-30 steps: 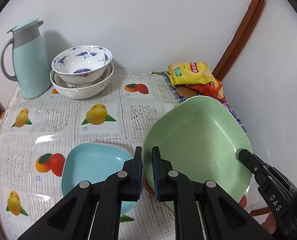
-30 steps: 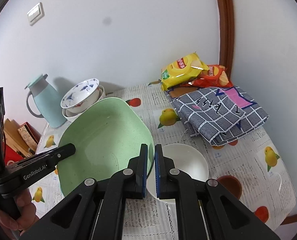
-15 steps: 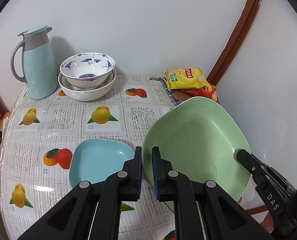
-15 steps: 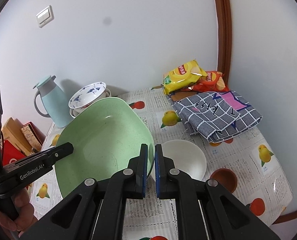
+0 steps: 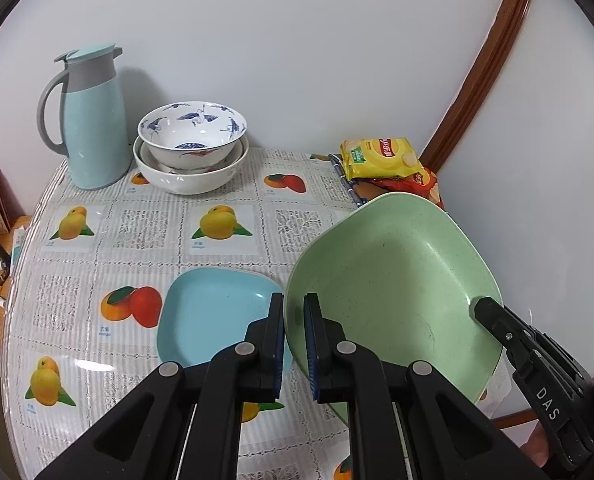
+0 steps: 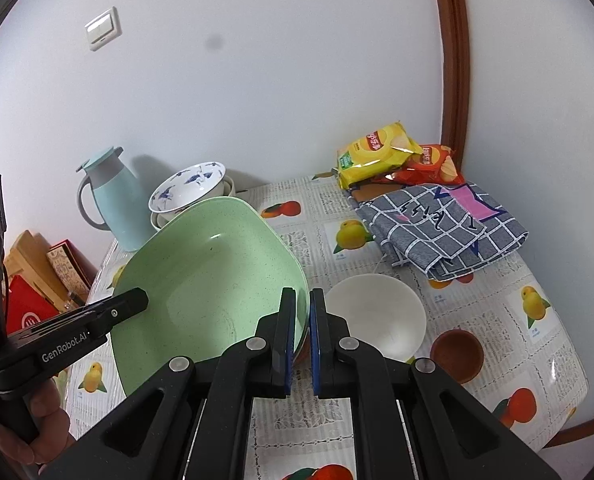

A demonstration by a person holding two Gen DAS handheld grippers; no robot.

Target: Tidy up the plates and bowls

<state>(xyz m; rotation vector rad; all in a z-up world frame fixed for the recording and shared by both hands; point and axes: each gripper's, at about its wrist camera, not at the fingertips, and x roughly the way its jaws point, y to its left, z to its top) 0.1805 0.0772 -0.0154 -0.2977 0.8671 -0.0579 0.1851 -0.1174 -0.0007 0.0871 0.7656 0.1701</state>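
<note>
Green plate clamped by both grippers; above table.

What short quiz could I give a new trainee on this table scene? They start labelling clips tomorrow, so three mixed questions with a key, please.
1. True or false: both grippers clamp the green plate.
2. Which dish lies flat left of it in the left wrist view? A) blue plate B) white bowl C) brown bowl
3. What stands beside the stacked bowls at the wall?

Key: 1 true, left gripper and right gripper on opposite rims; 2 A; 3 the jug.
</note>
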